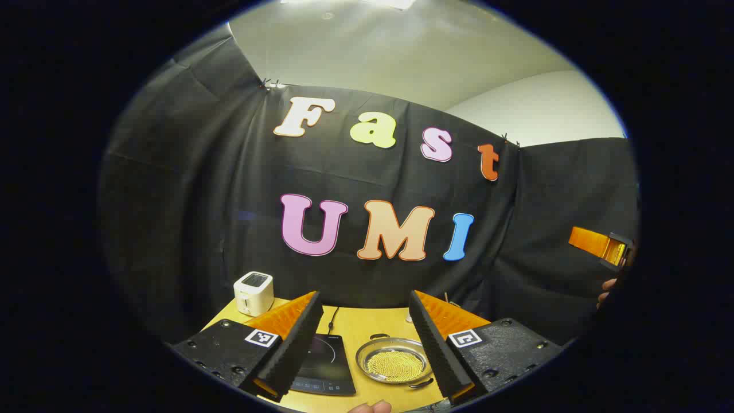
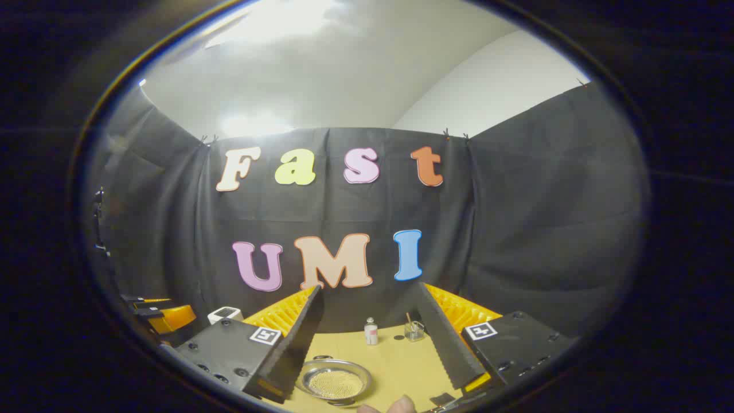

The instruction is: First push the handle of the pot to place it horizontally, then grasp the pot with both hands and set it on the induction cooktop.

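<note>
Hovering, nothing gripped | left gripper (image 1: 362,344) and right gripper (image 2: 367,344) both wide, empty | pot (image 1: 393,362) on table, right of induction cooktop (image 1: 325,364) | handle push, lift, placement all pending

white toaster (image 1: 253,293) table's back-left | small bottle (image 2: 371,331) | glass jar (image 2: 414,330) near wall

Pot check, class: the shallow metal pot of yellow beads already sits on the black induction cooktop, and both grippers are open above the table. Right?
Not quite. In the left gripper view the pot rests on the table beside the induction cooktop, not on it. The rest holds.
</note>
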`<state>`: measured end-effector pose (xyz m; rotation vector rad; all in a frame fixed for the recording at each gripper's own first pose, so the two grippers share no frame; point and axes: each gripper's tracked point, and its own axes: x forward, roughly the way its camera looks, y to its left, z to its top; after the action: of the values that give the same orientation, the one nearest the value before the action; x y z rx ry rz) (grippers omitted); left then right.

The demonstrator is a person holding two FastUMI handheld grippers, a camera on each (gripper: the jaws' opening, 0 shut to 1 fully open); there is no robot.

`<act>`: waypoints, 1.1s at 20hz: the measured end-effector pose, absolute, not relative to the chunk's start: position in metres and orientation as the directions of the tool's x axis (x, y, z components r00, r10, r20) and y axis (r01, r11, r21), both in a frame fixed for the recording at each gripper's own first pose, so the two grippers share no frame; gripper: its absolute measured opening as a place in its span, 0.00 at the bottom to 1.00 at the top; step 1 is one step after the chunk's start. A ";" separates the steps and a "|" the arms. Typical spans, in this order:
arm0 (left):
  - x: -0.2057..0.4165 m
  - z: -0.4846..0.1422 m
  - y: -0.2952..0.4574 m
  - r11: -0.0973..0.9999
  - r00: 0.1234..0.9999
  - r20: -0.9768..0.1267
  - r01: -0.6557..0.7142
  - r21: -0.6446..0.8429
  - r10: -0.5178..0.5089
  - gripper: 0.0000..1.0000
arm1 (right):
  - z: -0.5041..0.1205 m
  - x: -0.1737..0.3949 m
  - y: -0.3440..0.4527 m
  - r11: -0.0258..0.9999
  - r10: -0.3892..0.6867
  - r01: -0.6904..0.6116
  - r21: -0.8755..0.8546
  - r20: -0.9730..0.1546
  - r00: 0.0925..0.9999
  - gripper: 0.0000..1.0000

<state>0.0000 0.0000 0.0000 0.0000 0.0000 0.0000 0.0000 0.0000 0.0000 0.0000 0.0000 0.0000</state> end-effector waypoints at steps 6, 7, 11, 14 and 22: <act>0.004 -0.009 -0.003 1.000 1.000 -0.022 0.009 -0.010 -0.009 0.92 | -0.009 0.008 0.005 1.000 0.013 -0.014 -0.012 -0.018 1.000 0.92; 0.005 -0.010 -0.002 1.000 1.000 -0.025 0.007 -0.011 -0.007 0.92 | -0.011 0.010 0.006 1.000 0.016 -0.016 -0.008 -0.024 1.000 0.92; 0.011 -0.011 0.005 1.000 1.000 -0.024 -0.009 0.001 0.009 0.92 | -0.020 0.020 0.010 1.000 0.026 -0.025 0.010 -0.042 0.999 1.00; 0.014 -0.015 0.006 1.000 0.999 -0.033 -0.014 -0.001 0.014 0.92 | -0.027 0.025 0.015 0.999 0.037 -0.037 0.005 -0.053 0.998 0.92; 0.023 -0.017 0.013 1.000 0.999 -0.035 -0.020 0.005 0.020 0.93 | -0.030 0.040 0.025 0.998 0.056 -0.056 0.003 -0.059 0.997 1.00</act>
<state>0.0233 0.0127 -0.0166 0.0050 0.0354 0.0201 0.0397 0.0247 -0.0303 0.0013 0.0593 0.0559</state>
